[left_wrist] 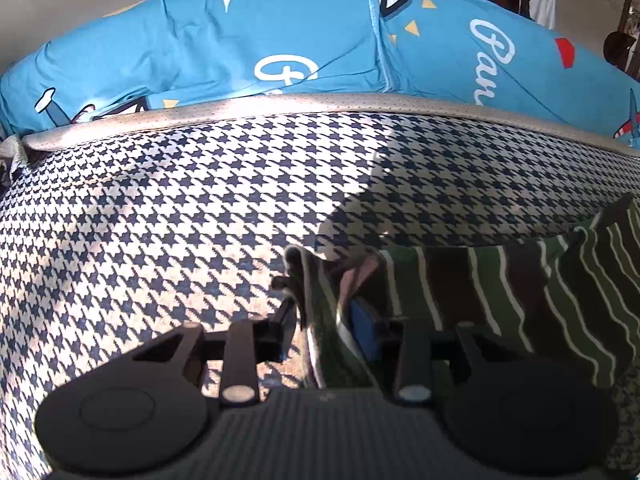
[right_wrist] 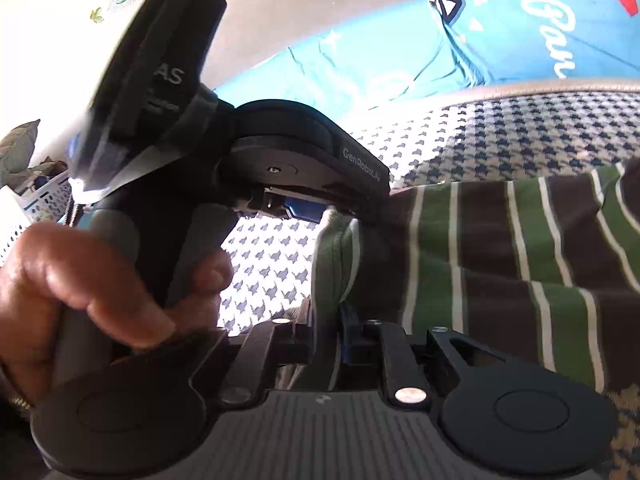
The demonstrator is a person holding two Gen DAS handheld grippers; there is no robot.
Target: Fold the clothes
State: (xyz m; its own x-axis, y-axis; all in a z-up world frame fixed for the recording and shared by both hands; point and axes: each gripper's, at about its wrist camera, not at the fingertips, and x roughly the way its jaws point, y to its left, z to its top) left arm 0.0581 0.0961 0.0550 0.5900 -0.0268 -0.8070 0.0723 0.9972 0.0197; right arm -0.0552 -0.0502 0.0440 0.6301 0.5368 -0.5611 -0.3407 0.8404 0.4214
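On the houndstooth-print bed cover (left_wrist: 160,208), both grippers' fingers pinch the green-brown striped knit garment's (right_wrist: 500,248) left edge nearly closed; uneven lifting could slip fabric, skewing the fold.

free: bed cover (left_wrist: 160,208) bare left of and beyond the shirt (left_wrist: 500,292) | far limit: blue bedding roll (left_wrist: 240,52) along the back edge | right: shirt lies over the cover | crowding: left tool (right_wrist: 320,208) and hand (right_wrist: 80,280) close beside right tool (right_wrist: 326,344)
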